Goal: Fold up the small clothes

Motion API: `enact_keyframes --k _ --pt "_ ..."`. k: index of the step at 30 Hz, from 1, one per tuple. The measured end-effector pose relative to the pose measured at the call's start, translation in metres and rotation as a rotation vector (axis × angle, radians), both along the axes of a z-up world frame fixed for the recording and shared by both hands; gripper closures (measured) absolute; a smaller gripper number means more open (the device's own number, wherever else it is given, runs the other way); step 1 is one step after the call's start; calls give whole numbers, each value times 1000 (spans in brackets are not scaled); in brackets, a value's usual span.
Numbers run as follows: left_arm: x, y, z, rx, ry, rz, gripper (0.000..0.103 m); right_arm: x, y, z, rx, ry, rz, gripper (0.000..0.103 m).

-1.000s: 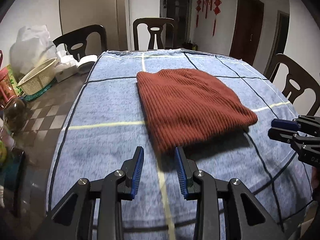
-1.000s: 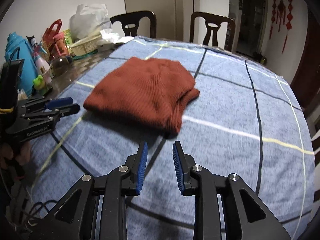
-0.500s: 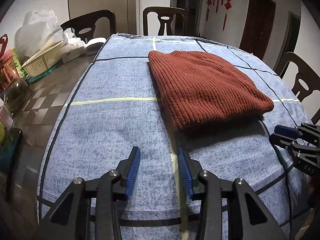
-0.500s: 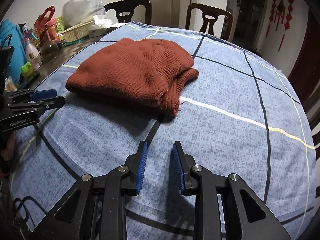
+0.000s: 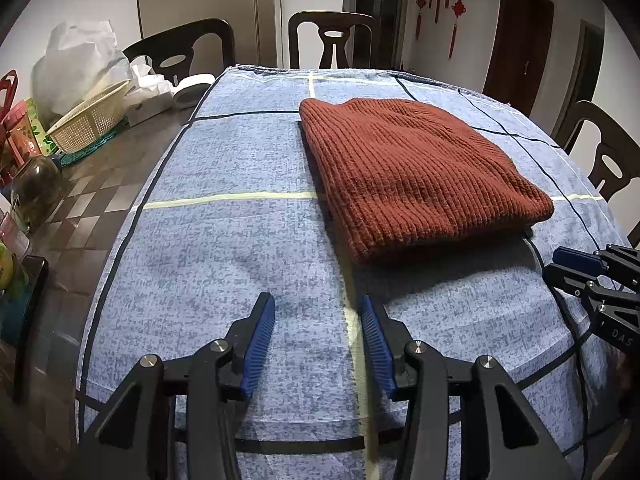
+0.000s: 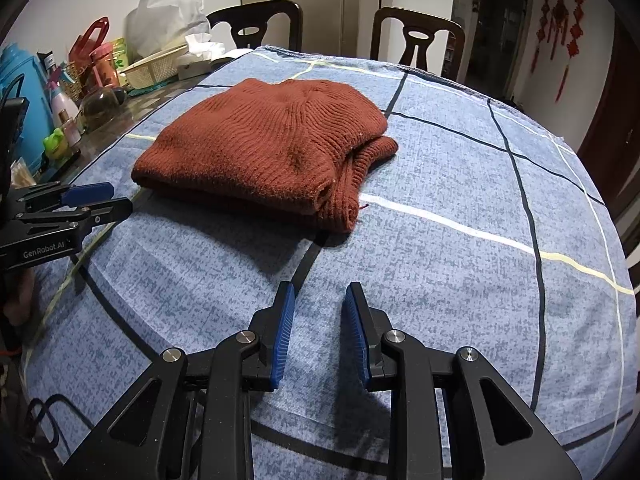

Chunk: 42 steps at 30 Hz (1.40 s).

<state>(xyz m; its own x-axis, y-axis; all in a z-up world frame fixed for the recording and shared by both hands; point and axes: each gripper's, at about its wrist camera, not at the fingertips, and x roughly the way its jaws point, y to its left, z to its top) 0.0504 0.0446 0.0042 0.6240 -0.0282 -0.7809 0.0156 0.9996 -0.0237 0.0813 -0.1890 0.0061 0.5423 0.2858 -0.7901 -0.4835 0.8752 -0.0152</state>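
Observation:
A rust-red ribbed knit garment (image 5: 416, 172) lies folded in a thick rectangle on the blue checked cloth (image 5: 240, 248) over the table. It also shows in the right wrist view (image 6: 272, 148), with its layered edges at the near right corner. My left gripper (image 5: 318, 312) is open and empty, over the cloth in front of the garment's near left corner. My right gripper (image 6: 320, 300) is open and empty, over the cloth short of the garment's near right corner. Each gripper shows at the side of the other's view, clear of the garment.
A cream plastic basket (image 5: 88, 120), a white bag (image 5: 76, 68), tissues, bottles (image 6: 64, 108) and jars crowd the bare table part at the left. Dark wooden chairs (image 5: 334, 44) stand around the far and right sides of the table.
Both grippers have pulled back toward the table's near edge, away from the garment, and stayed open. The garment has not moved.

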Motion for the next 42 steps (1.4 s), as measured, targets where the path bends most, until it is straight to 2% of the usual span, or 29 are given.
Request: enact_keyframes --k 42 --pt "0 -1 0 9 3 2 52 0 0 0 4 2 0 75"
